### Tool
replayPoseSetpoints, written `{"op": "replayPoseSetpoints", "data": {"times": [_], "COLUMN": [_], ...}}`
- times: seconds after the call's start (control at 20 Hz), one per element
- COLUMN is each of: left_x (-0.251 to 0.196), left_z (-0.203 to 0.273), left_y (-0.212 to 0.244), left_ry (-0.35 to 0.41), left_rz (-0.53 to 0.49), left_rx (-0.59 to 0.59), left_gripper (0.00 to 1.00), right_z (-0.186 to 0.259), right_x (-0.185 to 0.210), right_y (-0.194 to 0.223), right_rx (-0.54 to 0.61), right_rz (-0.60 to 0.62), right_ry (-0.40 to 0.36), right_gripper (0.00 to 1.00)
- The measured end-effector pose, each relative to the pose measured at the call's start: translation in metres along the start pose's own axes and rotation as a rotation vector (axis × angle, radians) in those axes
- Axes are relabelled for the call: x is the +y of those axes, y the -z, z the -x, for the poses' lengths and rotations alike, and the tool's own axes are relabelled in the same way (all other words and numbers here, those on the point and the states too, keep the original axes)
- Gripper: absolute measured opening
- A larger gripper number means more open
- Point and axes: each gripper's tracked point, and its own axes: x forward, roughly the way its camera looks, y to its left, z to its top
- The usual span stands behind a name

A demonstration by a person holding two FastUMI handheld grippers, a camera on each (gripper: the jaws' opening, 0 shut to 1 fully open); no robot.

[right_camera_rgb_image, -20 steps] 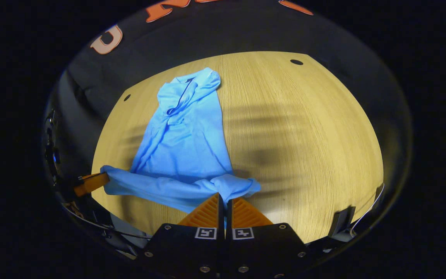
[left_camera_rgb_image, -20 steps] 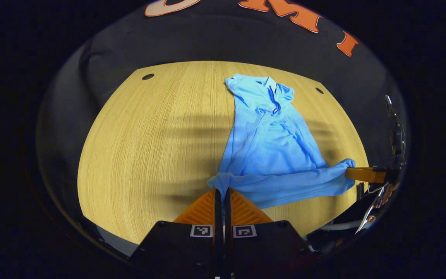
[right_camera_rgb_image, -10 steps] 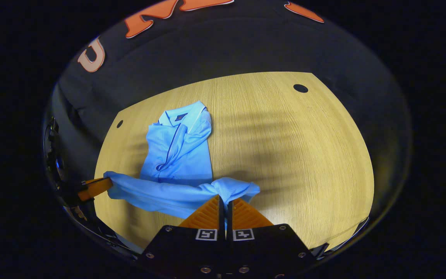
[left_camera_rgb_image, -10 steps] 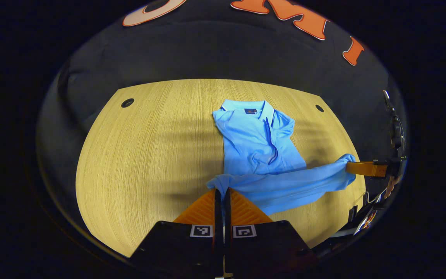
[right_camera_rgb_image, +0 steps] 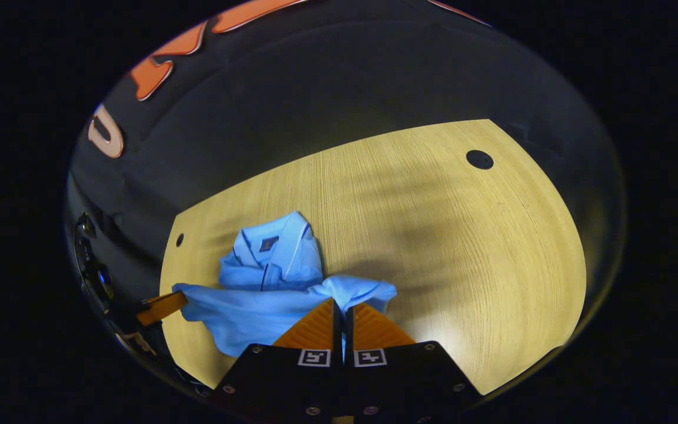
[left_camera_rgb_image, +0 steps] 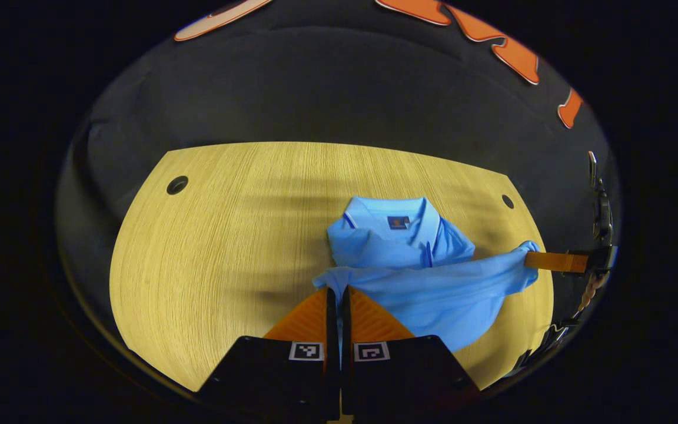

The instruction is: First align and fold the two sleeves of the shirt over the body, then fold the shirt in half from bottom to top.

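Here the light blue collared polo shirt lies on the pale wood-grain worktop, its hem lifted toward the collar. The left gripper has its fingers closed on one hem corner, the right gripper on the other. The cloth looks soft, light and floppy, sagging between grips; corners seem the best hold.

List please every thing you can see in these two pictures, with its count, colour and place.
shirt: one, light blue, on the table, its bottom edge lifted toward the collar.
collar: one, light blue, at the shirt's far end.
table: one, light wood, under the shirt.
holes: two, dark, in the table's far corners.
left gripper: one, shut on the shirt's bottom edge.
right gripper: one, shut on the same edge, other corner.
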Motion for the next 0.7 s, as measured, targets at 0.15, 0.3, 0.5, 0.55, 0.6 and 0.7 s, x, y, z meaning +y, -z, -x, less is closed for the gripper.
{"op": "replayPoseSetpoints", "data": {"times": [0.15,0.3,0.5,0.55,0.6,0.7], "left_x": [0.007,0.017,0.033,0.039,0.043,0.046], "left_z": [-0.017,-0.029,-0.044,-0.05,-0.051,-0.056], "left_y": [-0.017,-0.025,-0.029,-0.03,-0.027,-0.023], "left_ry": [-0.006,-0.014,-0.028,-0.034,-0.036,-0.034], "left_rz": [0.001,0.004,0.007,0.005,0.003,-0.014], "left_rx": [0.004,0.013,0.035,0.047,0.06,0.084], "left_gripper": [0.05,0.05,0.05,0.05,0.05,0.05], "right_z": [-0.02,-0.038,-0.06,-0.067,-0.072,-0.083], "right_x": [0.001,0.003,-0.001,-0.004,-0.005,-0.005], "right_y": [-0.019,-0.028,-0.026,-0.025,-0.024,-0.02], "right_rx": [-0.007,0.002,0.031,0.039,0.043,0.039], "right_rz": [-0.013,-0.028,-0.06,-0.066,-0.068,-0.068], "right_ry": [-0.006,-0.006,0.001,0.007,0.013,0.03], "right_gripper": [0.0,0.0,0.0,0.0,0.0,0.0]}}
